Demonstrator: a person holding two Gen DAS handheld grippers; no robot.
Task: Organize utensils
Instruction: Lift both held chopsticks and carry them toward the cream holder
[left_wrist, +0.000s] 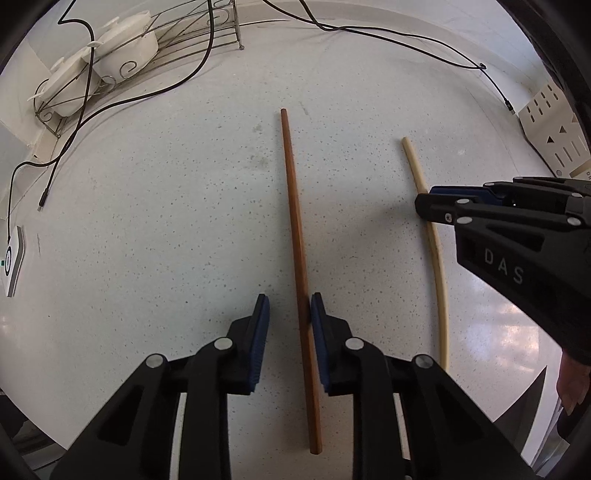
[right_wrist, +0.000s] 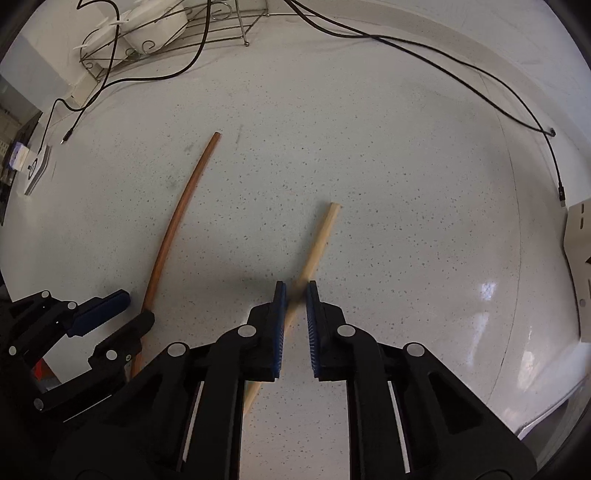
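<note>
While white bowls fill the rack, both grippers' fingers gape around chopsticks.

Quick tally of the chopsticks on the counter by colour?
Brown chopstick: 1
Pale chopstick: 1
Total: 2

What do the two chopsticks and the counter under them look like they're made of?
Brown chopstick: likely stained or lacquered wood, even reddish-brown with faint sheen. Pale chopstick: probably bare bamboo or light wood, matte cream, squared end. Counter: speckled white, glossy reflections; looks like solid-surface or polished stone composite.
</note>
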